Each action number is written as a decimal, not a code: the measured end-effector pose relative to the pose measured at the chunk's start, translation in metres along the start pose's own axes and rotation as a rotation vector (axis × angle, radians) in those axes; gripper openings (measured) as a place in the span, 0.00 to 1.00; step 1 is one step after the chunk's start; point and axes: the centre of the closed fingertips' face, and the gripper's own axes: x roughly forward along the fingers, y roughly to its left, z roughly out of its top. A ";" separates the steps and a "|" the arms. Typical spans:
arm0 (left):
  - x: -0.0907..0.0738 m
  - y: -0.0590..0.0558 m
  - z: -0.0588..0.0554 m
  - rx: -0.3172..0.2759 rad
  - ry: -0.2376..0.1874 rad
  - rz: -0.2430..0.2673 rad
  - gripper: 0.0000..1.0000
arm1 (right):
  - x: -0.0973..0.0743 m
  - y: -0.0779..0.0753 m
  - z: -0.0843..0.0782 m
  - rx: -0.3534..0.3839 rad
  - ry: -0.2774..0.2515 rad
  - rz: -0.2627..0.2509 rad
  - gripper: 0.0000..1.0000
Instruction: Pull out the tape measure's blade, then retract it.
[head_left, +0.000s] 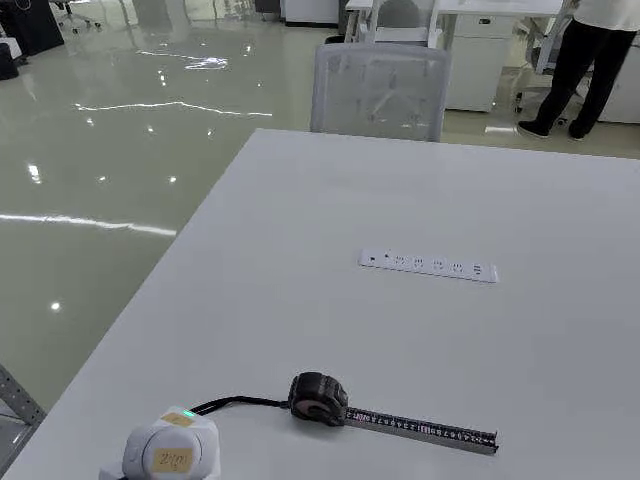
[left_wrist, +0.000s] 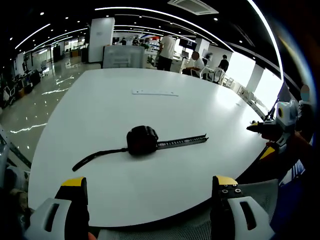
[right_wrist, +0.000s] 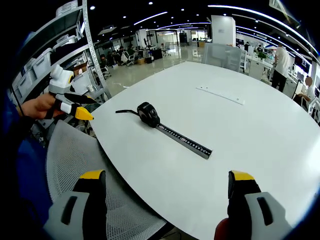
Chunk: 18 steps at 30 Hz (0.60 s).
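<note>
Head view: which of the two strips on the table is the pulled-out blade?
The dark graduated blade running right from the black case; the white power strip lies farther off, unattached.

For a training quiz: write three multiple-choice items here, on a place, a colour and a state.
1. Where does the tape measure lie? A on the table; B in a drawer; C in a box.
2. What colour is the power strip? A red; B white; C black.
3. How is the blade? A fully retracted; B snapped off; C partly pulled out.
Key: 1 A, it rests on the tabletop; 2 B, white like the table; 3 C, a marked length lies out.
</note>
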 end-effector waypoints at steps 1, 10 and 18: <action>0.002 0.000 0.001 -0.004 -0.006 0.007 1.00 | 0.003 -0.002 -0.001 -0.005 0.004 0.002 0.98; 0.021 0.003 0.006 -0.022 -0.021 0.027 1.00 | 0.019 -0.016 -0.010 -0.022 0.039 0.015 0.97; 0.037 0.000 0.013 0.000 -0.042 0.015 0.99 | 0.033 -0.026 -0.015 -0.041 0.066 0.025 0.95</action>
